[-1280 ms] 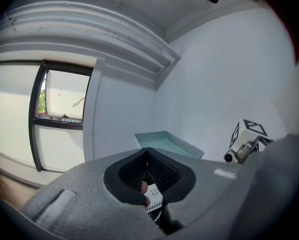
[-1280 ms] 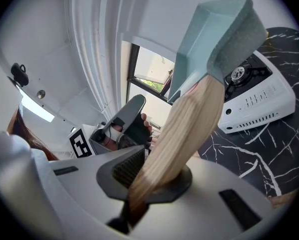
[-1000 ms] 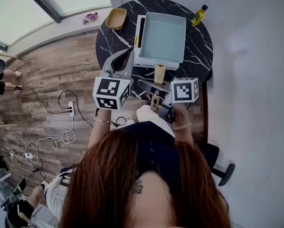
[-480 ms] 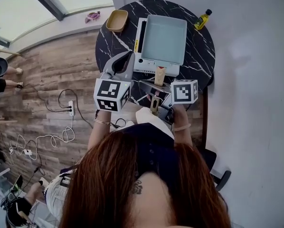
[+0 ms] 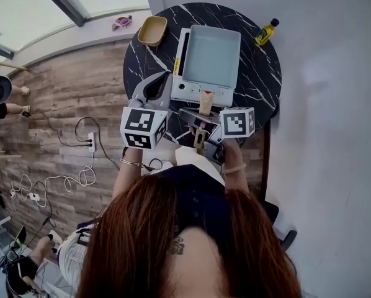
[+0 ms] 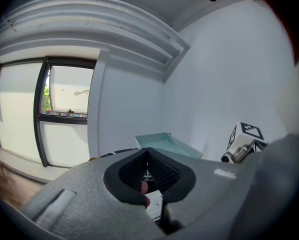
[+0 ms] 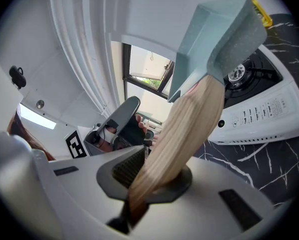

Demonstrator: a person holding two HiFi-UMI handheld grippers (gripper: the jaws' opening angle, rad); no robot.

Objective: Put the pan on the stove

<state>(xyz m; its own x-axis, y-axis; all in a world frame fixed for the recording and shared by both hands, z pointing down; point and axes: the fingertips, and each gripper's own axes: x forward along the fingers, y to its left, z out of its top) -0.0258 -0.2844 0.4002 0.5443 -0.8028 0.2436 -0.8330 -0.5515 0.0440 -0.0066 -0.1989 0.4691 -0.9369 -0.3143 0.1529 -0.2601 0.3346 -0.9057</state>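
A pale blue square pan (image 5: 211, 58) with a wooden handle (image 5: 206, 101) sits over the white stove (image 5: 195, 93) on the black marble table (image 5: 260, 73). My right gripper (image 5: 201, 120) is shut on that handle near its end. In the right gripper view the handle (image 7: 184, 129) runs up from the jaws to the pan (image 7: 214, 39), with the stove's burner (image 7: 235, 74) showing under it. I cannot tell whether the pan rests on the burner. My left gripper (image 5: 162, 78) hovers to the left of the stove, shut and holding nothing; its view shows the pan (image 6: 167, 143) ahead.
A tan bowl (image 5: 152, 30) stands at the table's far left edge. A yellow oil bottle (image 5: 266, 31) stands at the far right. A wall lies to the right; wooden floor with cables (image 5: 80, 135) lies to the left.
The pan has shifted a little farther back over the stove, so more of the stove's front panel shows. The right gripper followed it. The left gripper has barely moved.
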